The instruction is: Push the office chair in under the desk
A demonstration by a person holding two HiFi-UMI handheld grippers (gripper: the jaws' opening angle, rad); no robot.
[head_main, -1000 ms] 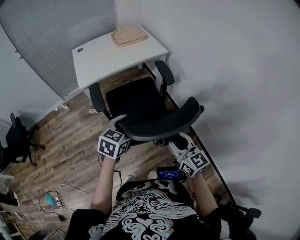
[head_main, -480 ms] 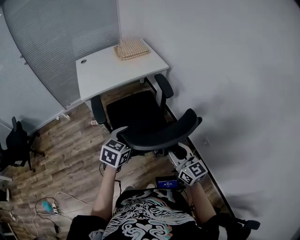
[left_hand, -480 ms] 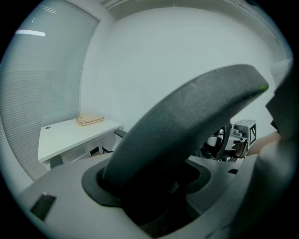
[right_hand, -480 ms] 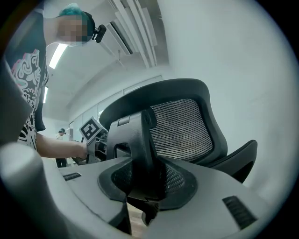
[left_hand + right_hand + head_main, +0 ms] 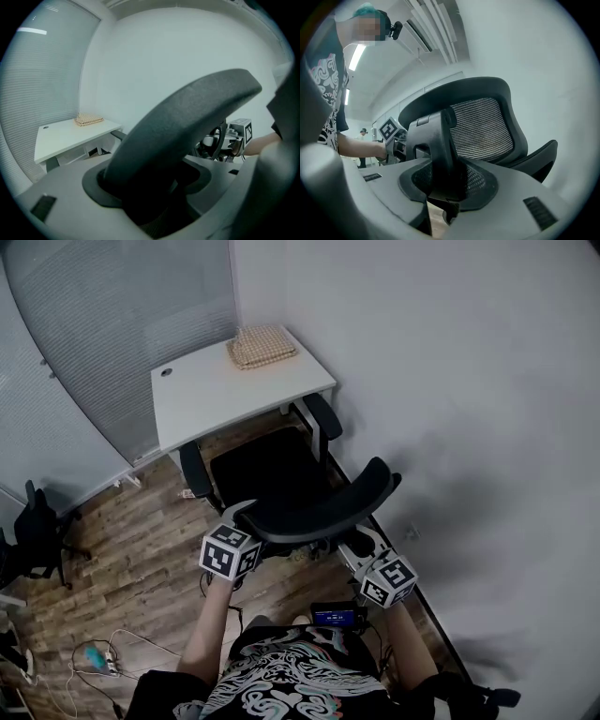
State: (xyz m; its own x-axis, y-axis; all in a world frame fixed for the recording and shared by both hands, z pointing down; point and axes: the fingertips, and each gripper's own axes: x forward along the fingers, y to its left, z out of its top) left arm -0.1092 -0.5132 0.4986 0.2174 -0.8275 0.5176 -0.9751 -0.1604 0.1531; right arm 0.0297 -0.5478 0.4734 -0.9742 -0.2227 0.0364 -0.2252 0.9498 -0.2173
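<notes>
Black mesh office chair (image 5: 267,470) is sitting just near of the white tabletop (image 5: 225,390), seat barely reaching under. Left tool (image 5: 240,514) is clamping the backrest (image 5: 319,507) rim and right tool (image 5: 354,542) is gripping the back support (image 5: 436,150), probably for steering it straight.

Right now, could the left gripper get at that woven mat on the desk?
Probably not. The left gripper is clamped on the back of the chair, and the whole chair stands between it and the mat at the desk's far corner.
</notes>
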